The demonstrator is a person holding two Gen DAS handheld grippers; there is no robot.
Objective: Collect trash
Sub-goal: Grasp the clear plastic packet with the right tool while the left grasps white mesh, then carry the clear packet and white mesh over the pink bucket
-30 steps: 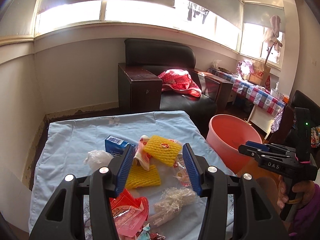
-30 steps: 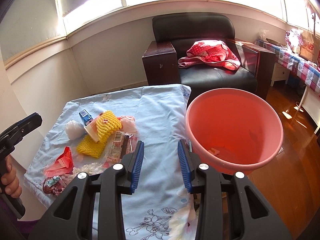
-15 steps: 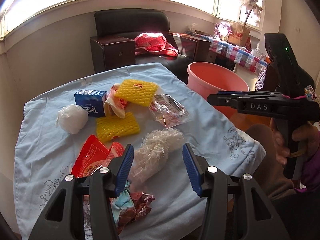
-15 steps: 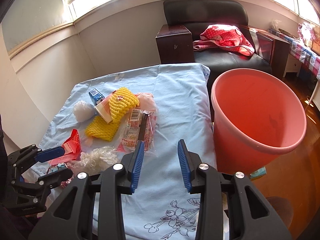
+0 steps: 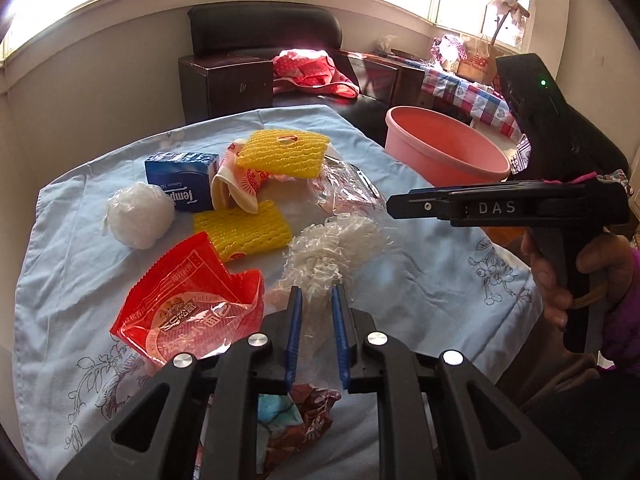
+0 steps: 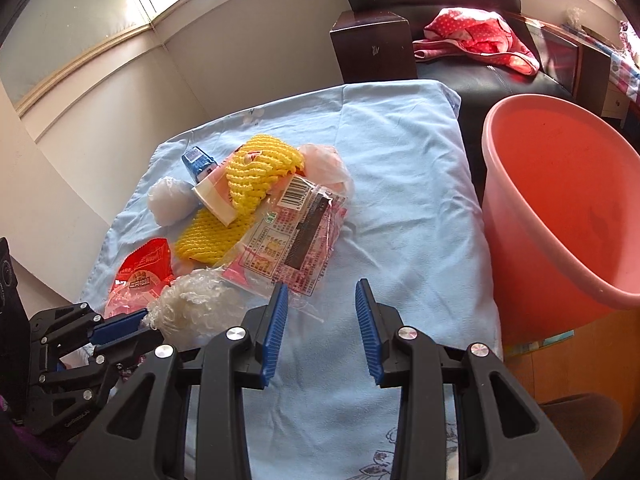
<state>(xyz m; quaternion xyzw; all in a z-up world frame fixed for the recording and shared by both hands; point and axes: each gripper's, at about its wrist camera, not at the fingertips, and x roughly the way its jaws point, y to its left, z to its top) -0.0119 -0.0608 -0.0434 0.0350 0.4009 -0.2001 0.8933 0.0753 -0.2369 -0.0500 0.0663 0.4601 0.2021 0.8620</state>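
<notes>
Trash lies on a light blue cloth (image 5: 60,248): a white foam net (image 5: 332,252), a red wrapper (image 5: 188,304), two yellow foam nets (image 5: 244,230), a blue tissue pack (image 5: 180,180), a white plastic ball (image 5: 138,216) and a clear printed wrapper (image 6: 292,236). My left gripper (image 5: 314,304) is shut on the near end of the white foam net (image 6: 188,308). My right gripper (image 6: 320,300) is open and empty, just right of the clear wrapper, over the cloth. It shows from the side in the left wrist view (image 5: 400,202).
A pink bucket (image 6: 560,200) stands on the floor right of the table; it also shows in the left wrist view (image 5: 444,148). A crumpled dark wrapper (image 5: 308,412) lies under my left gripper. A black armchair (image 5: 264,36) with red cloth stands behind the table.
My left gripper has moved forward onto the white foam net and closed on it. My right gripper has moved down and left toward the clear wrapper, still open.
</notes>
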